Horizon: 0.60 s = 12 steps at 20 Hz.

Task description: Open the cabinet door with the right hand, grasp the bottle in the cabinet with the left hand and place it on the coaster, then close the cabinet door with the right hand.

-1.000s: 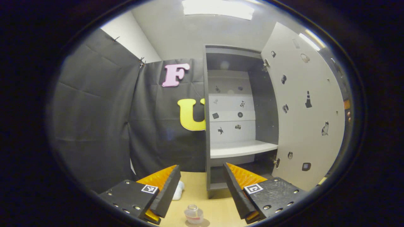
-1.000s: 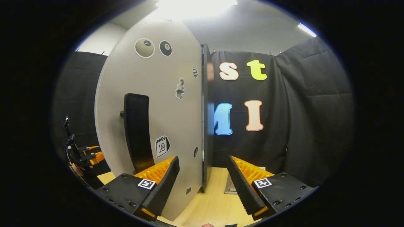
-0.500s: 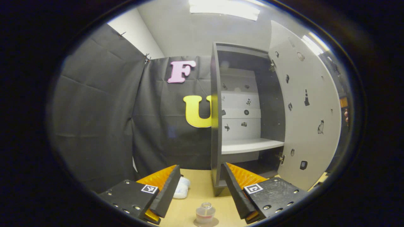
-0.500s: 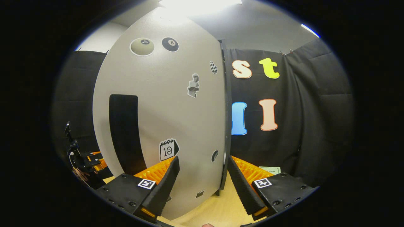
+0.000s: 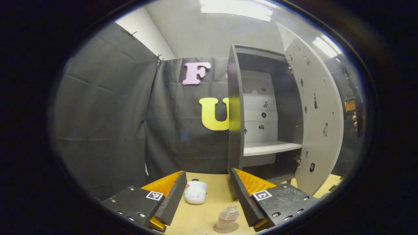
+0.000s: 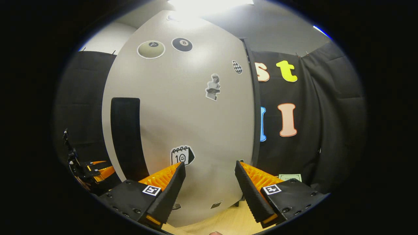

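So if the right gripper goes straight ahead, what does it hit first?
Most likely the cabinet door: its outer face lies straight ahead of the open right gripper. How near is unclear.

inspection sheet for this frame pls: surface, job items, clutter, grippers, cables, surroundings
Surface: tan wooden tabletop, under the cabinet.
Job's things: bottle upright on the coaster, outside the cabinet; cabinet door partly open, black handle on its front; white shelf bare.
Clutter: white crumpled lump on the table; small card by the cloth wall.
Grippers: left hand-held gripper open, holding nothing; right hand-held gripper open, facing the door front, contact unclear.
Cables: nothing seen.
Surroundings: black cloth walls, grey ceiling with light panels.
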{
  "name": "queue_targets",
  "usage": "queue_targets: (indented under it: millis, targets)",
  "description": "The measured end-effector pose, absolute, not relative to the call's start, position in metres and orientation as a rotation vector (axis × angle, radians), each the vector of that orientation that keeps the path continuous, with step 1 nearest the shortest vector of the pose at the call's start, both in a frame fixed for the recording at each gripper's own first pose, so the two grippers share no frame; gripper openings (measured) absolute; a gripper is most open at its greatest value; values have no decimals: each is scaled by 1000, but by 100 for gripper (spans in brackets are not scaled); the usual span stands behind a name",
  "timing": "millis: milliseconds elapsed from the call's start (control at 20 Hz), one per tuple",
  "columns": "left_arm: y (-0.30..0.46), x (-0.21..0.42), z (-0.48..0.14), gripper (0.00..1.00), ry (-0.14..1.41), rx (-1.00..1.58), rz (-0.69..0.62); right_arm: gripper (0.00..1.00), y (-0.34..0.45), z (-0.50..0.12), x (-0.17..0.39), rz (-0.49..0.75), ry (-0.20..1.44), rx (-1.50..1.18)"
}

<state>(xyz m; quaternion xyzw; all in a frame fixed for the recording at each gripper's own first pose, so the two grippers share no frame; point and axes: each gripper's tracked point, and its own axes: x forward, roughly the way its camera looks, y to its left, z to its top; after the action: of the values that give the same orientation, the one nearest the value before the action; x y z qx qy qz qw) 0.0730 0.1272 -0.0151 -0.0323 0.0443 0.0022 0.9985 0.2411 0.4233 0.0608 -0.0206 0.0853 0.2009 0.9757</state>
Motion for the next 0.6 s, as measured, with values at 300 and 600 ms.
queue_targets:
  millis: [300, 600]
  targets:
    - [163, 56, -22, 82, 102, -67, 44, 97, 449, 48, 266, 357, 164, -39]
    - [183, 29, -40, 82, 115, -78, 93, 97, 469, 34, 296, 319, 174, -5]
